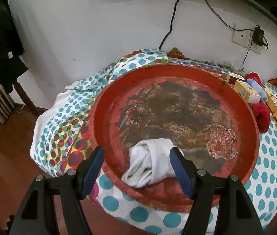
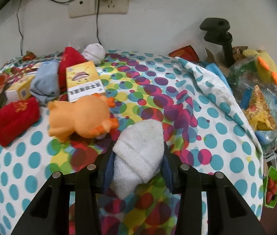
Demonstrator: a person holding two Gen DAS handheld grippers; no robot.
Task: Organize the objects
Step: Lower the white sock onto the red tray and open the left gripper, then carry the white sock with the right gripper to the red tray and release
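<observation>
White sock (image 2: 138, 152) sits pinched in the right tool (image 2: 137, 168), low centre of frame, long axis along the fingers. Left tool (image 1: 136, 168) gapes wide, straddling a released white sock (image 1: 150, 162) at the red tray's (image 1: 107, 105) near rim; tray lies leftward.

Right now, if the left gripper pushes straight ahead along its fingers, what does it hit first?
The white sock. It lies in the red tray at the near rim, between the open fingers of the left gripper, which do not press on it. Past it is only the tray's worn floor. Depth is hard to judge through the fisheye.
</observation>
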